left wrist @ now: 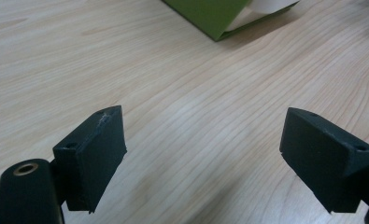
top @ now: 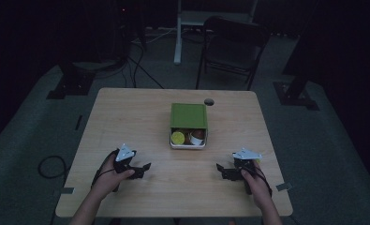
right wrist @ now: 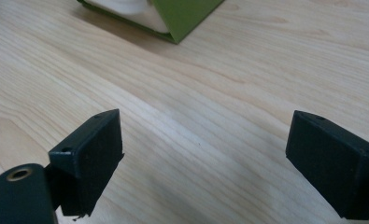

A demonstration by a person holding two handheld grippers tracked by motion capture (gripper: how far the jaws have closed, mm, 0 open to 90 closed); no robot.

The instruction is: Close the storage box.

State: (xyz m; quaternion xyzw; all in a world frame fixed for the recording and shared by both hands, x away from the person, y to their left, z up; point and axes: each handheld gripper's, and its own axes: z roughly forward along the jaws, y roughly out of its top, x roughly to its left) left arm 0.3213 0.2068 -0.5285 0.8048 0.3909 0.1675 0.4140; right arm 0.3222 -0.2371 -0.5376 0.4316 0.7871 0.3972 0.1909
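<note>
Scene: A person sits at a pale wooden worktop (top: 140, 117) with a tool in each hand, both low near the bottom of the high view.
Box: A white box (top: 188, 139) with a green lid (top: 188, 116) slid partly back sits at the centre of the frame, its near end uncovered; a yellow round thing (top: 178, 137) and a white cup-like thing (top: 197, 136) show inside.
Left tool: The left tool (top: 145, 167) sits at lower left, jaws spread wide with nothing between them, bare wood beneath; the green lid's corner (left wrist: 210, 16) shows at the top of the left gripper view.
Right tool: The right tool (top: 221, 168) sits at lower right, likewise wide open and empty, well apart from the box, with the green corner (right wrist: 182, 16) at upper centre of the right gripper view.
Step in hand: Likely the approach toward the box from both sides.
Doing it well: Bring both tools in level and evenly, keeping the jaws wide until they flank the box; steady the white base with one tool before the other handles the lid, or the light box may skid across the smooth wood.
</note>
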